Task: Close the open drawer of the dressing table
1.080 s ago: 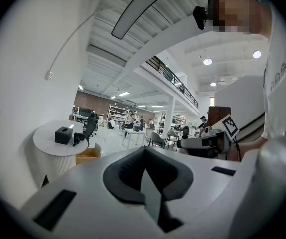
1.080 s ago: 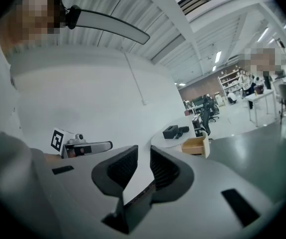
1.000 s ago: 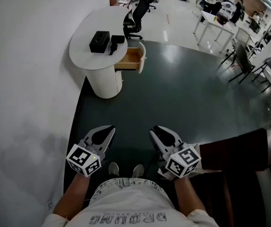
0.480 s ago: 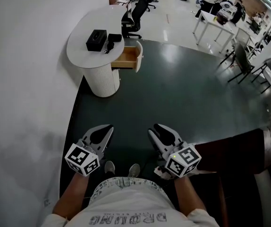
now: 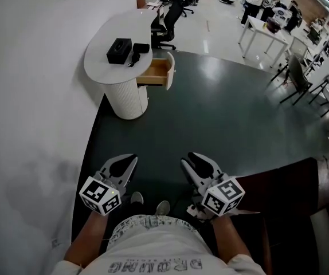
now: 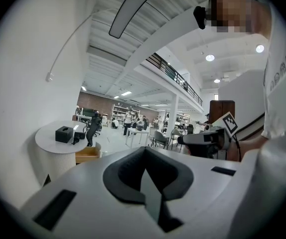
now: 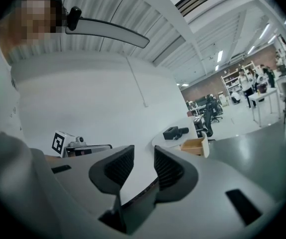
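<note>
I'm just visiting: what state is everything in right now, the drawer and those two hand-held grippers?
Drawer: open, pulled out of the dressing table.
Left gripper: shut, nothing held.
Right gripper: open, nothing between its jaws, which have just been opening.

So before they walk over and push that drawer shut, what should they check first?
1. Drawer open: ok, it sticks out of the dressing table.
2. Way there: ok, only dark floor shows in between.
3. Drawer within reach: not ok, it is far ahead of both tools.
4. Right tool free: ok, its jaws have just been opening and nothing is between them.
5. Left tool free: ok, jaws together, holding nothing.
6. Nothing inside blocking the drawer: cannot tell, too small to see.
</note>
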A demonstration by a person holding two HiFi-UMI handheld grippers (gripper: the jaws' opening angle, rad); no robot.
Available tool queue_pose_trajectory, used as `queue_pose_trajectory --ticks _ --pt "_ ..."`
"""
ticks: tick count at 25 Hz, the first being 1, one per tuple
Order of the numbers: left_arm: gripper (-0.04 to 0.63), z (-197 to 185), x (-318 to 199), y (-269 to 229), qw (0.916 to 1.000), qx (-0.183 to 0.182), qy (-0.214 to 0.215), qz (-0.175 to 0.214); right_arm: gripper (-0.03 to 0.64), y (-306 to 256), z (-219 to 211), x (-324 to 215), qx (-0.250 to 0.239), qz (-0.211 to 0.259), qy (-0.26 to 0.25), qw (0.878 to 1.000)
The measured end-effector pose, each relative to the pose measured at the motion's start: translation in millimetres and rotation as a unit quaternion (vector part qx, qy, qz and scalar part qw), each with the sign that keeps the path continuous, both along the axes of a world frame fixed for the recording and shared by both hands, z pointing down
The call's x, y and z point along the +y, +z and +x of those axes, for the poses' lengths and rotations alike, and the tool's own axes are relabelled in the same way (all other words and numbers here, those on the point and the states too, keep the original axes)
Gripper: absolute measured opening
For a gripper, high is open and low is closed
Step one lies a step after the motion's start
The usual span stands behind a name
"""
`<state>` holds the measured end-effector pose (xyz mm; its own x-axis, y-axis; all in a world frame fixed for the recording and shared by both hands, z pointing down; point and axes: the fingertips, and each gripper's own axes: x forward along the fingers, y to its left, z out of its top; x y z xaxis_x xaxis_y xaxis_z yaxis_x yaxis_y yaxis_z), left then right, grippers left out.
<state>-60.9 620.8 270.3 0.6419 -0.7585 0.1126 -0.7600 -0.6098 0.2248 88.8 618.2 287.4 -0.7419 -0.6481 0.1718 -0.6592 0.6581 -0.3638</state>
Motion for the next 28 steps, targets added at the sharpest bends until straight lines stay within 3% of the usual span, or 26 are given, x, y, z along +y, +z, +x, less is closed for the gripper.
queue_pose_trajectory --ticks 13,28 --pt "0.015 9.2 -35.5 -3.0 0.9999 0.008 0.001 0.008 0.132 2.5 17.5 -26.4 0.001 -0.005 0.012 1.000" --pt "0.015 -9.8 -135.0 14.2 0.9997 0.011 0.020 -0.003 0.130 18.0 -3.5 -120.5 0.001 -0.017 0.029 0.999"
